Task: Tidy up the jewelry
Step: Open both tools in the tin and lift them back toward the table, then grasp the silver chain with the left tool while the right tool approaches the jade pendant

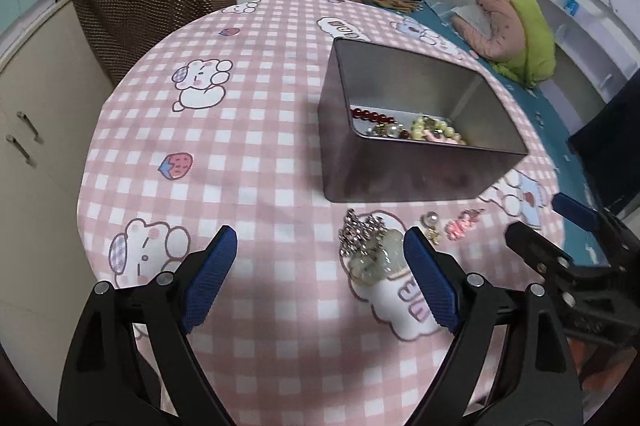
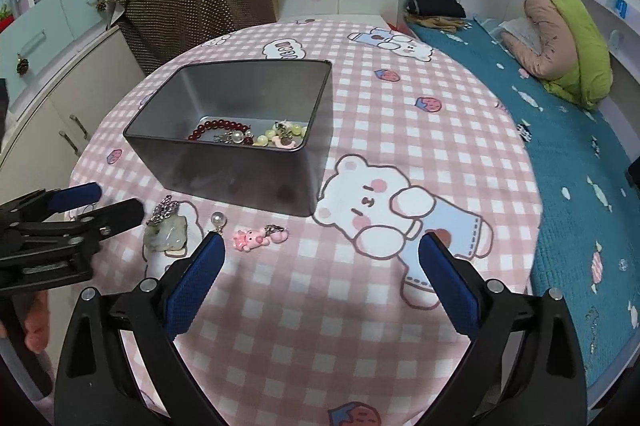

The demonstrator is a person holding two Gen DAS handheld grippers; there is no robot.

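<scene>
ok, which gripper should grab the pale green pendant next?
Left, probably. The left gripper is open and the green pendant lies just inside its right finger. The right gripper is open too, but the pendant lies outside its left finger.

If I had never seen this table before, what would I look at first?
Probably the big grey metal tin in the middle of the pink checked cloth with cartoon bears, with red and yellow-green bead bracelets already inside. Next, the loose pieces in front of it: a pale green stone pendant, a pearl earring and a pink charm, with both open grippers, left and right, close by.
</scene>
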